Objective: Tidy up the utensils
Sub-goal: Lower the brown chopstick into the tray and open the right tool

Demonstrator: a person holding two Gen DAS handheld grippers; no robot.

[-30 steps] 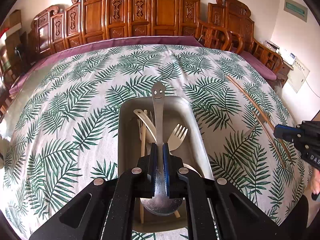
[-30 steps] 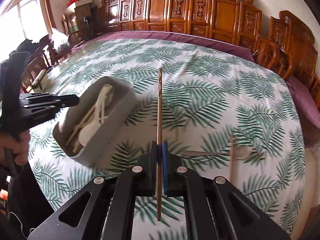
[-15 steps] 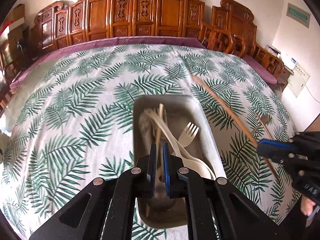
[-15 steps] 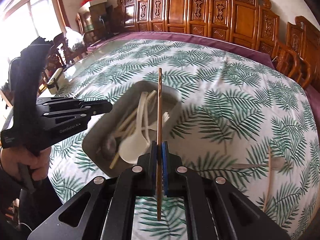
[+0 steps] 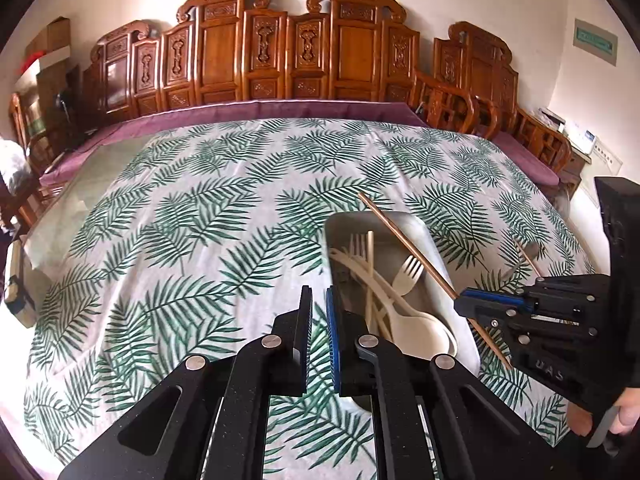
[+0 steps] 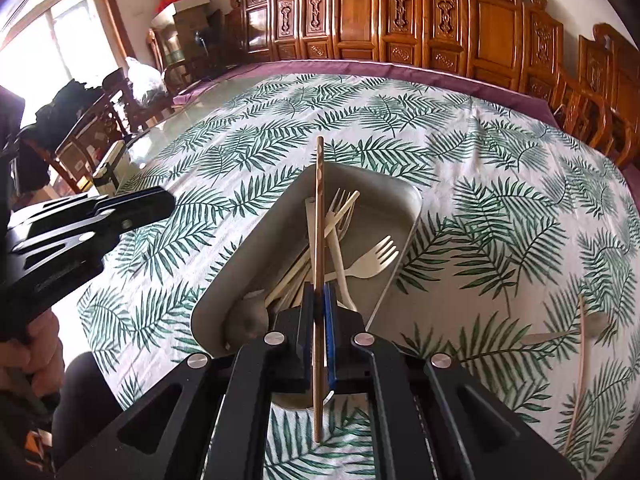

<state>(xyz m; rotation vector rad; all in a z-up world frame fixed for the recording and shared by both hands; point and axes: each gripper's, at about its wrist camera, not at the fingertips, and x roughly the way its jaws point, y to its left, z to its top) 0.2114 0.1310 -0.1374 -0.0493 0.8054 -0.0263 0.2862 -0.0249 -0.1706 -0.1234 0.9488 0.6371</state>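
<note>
My right gripper (image 6: 319,286) is shut on a brown wooden chopstick (image 6: 319,200) and holds it lengthwise above the grey tray (image 6: 384,208). Inside the tray lie cream forks (image 6: 372,260), cream spoons, a pale chopstick and the bowl of a metal spoon (image 6: 250,316). In the left wrist view the tray (image 5: 336,222) sits just right of my left gripper (image 5: 319,292), which is shut with nothing in it, over the tablecloth. There my right gripper (image 5: 464,304) comes in from the right, the chopstick (image 5: 404,240) slanting across the tray. From the right wrist view my left gripper (image 6: 168,200) hovers left of the tray.
A palm-leaf cloth covers the big table (image 5: 200,220). To the right of the tray a pale chopstick (image 6: 578,380) and a metal utensil (image 6: 560,334) lie on the cloth. Carved wooden chairs (image 5: 280,60) line the far edge. A person's hands grip both tools.
My left gripper has let the metal spoon drop into the tray and moved off to the tray's left. My right gripper has carried the brown chopstick leftward to above the tray.
</note>
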